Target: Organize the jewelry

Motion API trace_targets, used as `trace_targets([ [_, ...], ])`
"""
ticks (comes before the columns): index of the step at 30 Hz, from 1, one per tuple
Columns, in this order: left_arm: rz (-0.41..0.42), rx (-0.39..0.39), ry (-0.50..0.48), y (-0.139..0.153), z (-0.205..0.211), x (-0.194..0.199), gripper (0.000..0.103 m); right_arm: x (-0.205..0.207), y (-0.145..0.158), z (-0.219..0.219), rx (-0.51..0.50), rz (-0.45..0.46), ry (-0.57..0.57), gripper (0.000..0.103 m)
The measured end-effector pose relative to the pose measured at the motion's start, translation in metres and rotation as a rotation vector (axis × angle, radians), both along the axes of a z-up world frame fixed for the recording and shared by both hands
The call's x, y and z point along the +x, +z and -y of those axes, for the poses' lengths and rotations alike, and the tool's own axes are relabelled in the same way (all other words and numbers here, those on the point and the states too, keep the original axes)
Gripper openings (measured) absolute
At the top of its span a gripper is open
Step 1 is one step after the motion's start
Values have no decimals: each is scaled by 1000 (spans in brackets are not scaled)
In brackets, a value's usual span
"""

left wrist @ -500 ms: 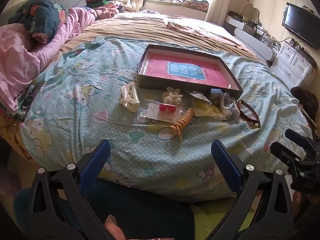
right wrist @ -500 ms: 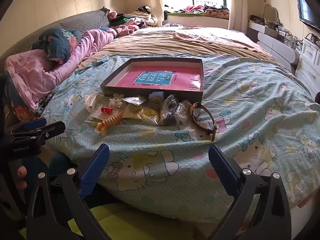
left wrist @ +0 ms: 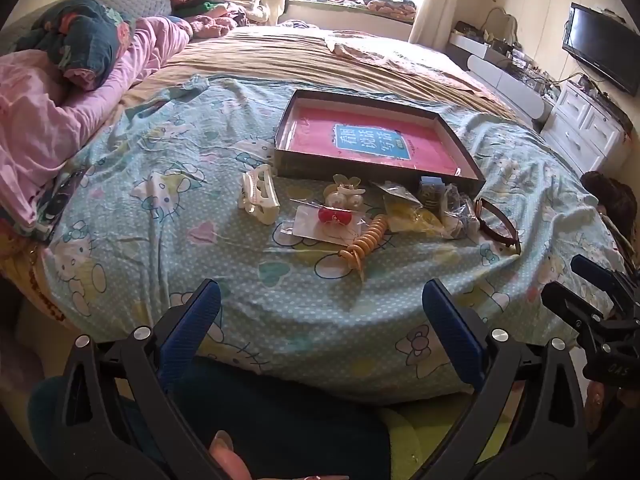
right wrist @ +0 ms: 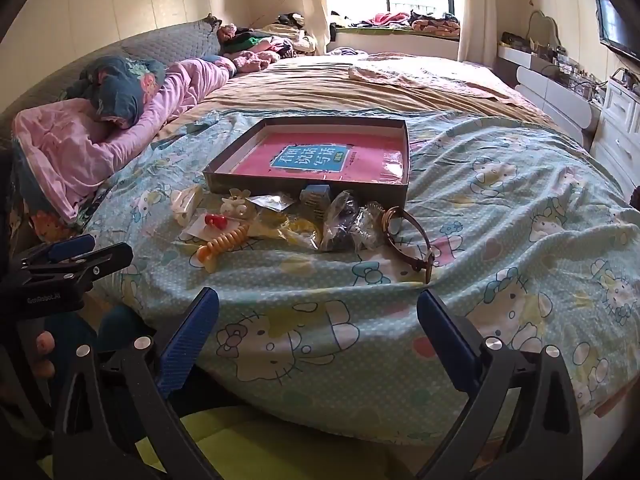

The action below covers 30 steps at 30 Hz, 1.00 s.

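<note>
A shallow dark box (left wrist: 294,160) (right wrist: 224,182) with a pink book inside lies on the blue cartoon bedsheet. In front of it lie a white hair claw (left wrist: 259,194) (right wrist: 186,200), a pearl clip (left wrist: 345,196), a red ornament on a card (left wrist: 334,217) (right wrist: 215,221), an orange spiral hair tie (left wrist: 366,244) (right wrist: 224,245), small plastic bags (left wrist: 452,210) (right wrist: 348,220) and a brown watch (left wrist: 498,222) (right wrist: 412,238). My left gripper (left wrist: 320,300) and right gripper (right wrist: 318,306) are both open and empty, held near the bed's front edge, short of the items.
Pink bedding and a dark pillow (left wrist: 88,40) lie at the left. A white dresser (left wrist: 588,132) and a TV (left wrist: 600,52) stand at the right. The beige blanket (right wrist: 360,88) stretches behind the box toward the window.
Both grippers have shifted very slightly; nothing on the bed has moved and both stay open.
</note>
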<state>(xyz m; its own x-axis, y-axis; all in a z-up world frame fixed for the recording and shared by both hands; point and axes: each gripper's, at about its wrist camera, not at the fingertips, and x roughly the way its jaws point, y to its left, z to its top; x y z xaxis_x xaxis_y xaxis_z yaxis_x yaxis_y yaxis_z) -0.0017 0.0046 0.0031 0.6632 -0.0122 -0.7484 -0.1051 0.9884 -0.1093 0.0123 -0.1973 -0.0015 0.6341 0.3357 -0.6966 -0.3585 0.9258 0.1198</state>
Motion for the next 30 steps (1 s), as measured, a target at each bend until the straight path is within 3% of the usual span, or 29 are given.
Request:
trace_targets([
  [30,1,10,0,0,3,1,95,-2,0,-4,-8,6,7,99],
])
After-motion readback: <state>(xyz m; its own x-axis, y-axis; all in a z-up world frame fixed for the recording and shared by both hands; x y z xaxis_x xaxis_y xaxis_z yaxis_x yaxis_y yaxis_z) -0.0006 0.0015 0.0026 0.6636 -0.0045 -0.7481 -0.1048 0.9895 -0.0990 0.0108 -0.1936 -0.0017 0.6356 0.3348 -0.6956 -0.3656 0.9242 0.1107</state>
